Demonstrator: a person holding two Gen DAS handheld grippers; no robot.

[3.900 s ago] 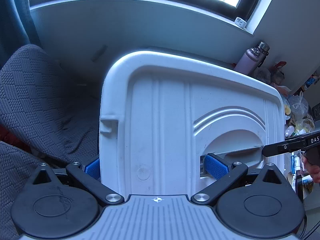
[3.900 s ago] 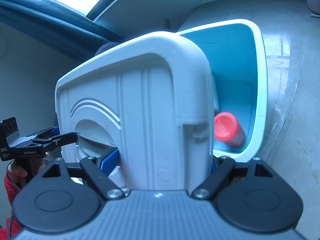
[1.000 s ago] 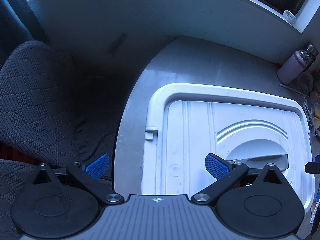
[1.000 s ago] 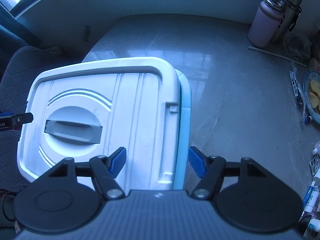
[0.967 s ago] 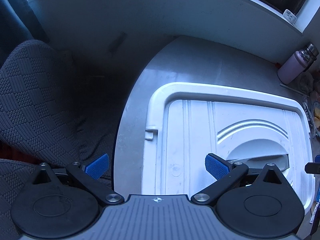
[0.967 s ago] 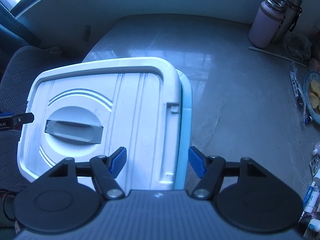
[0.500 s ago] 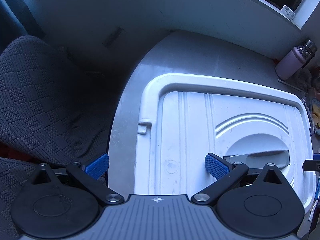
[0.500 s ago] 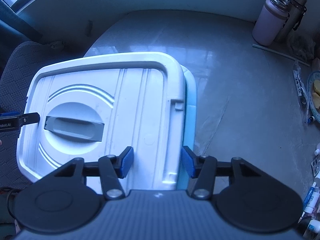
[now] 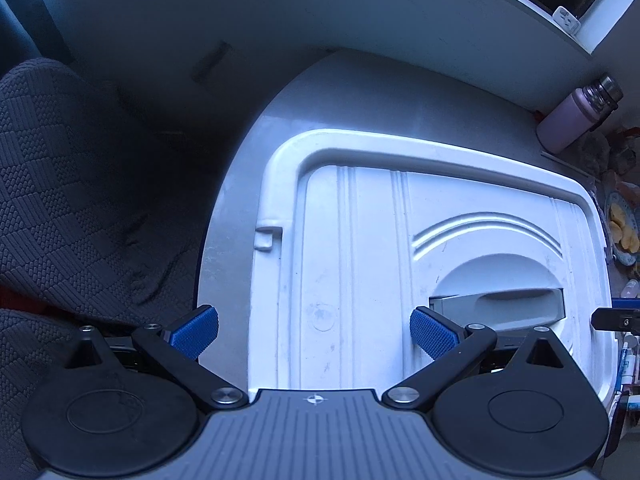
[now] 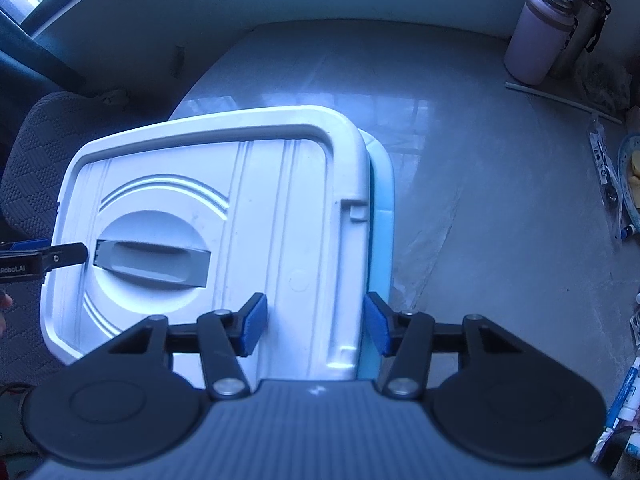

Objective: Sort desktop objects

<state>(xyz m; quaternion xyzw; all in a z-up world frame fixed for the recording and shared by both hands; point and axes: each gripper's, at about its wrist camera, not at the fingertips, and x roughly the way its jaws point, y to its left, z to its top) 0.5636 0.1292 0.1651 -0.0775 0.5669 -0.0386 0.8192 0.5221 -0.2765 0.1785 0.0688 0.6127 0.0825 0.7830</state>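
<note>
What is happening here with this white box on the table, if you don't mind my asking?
A person with a gripper in each hand is working on a storage box. Its white lid lies flat on the blue box, set slightly off so one blue edge shows. The right gripper has its pads astride the lid's edge, a gap showing on each side. The left gripper hangs wide open above the lid's other side. Two flasks stand at the table's far edge.

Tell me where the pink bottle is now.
In the right wrist view, the pink bottle stands at the table's far right corner, against a steel flask.
</note>
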